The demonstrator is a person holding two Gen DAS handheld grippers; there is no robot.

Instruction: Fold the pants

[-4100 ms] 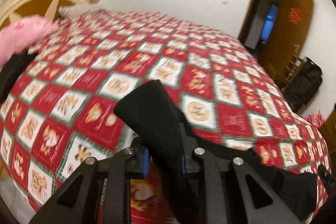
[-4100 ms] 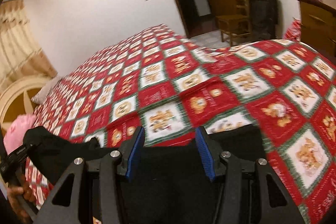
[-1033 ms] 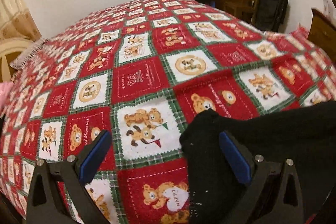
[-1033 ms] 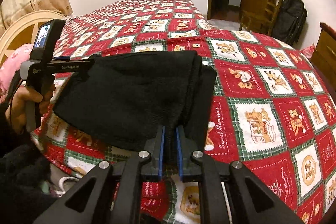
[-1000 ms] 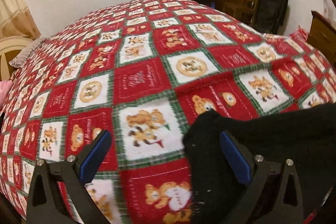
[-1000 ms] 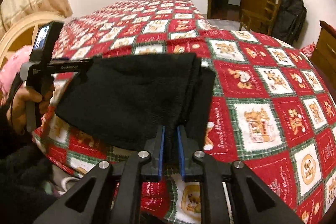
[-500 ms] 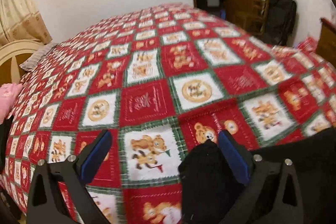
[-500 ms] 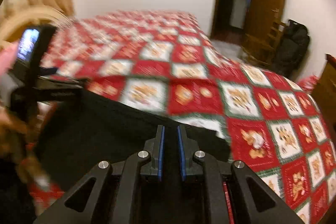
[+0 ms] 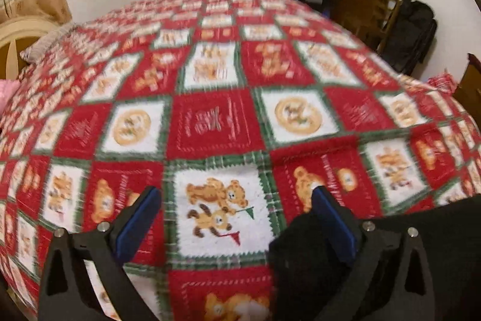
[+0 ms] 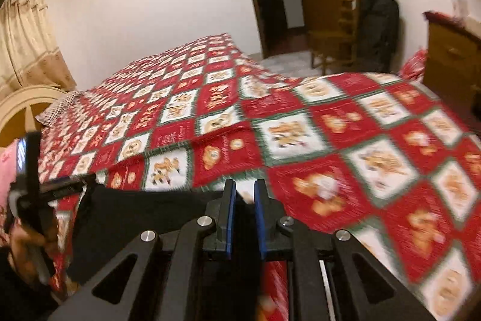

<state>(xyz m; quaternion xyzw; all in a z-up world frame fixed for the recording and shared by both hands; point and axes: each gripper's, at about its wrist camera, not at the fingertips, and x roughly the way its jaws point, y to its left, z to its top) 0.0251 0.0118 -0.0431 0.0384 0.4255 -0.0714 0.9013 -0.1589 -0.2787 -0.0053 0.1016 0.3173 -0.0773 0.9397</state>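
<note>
Checked red-and-green quilt (image 9: 216, 122) covers the bed; soft black pants (image 9: 421, 233) lie bunched at its near edge. Left gripper (image 9: 237, 215) stands wide open. Right gripper (image 10: 243, 209) is nearly closed (whether cloth sits between its pads cannot be determined); only its view shows the person's hand (image 10: 27, 233).

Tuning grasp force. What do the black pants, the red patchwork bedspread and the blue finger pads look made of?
Black pants: apparently soft matte knit or fleece; no sheen, limp draping.
Red patchwork bedspread: looks like fuzzy printed flannel or fleece; soft-edged bear squares, though motion blur adds to that.
Blue finger pads: probably smooth rubber or foam; uniform, dull.
</note>
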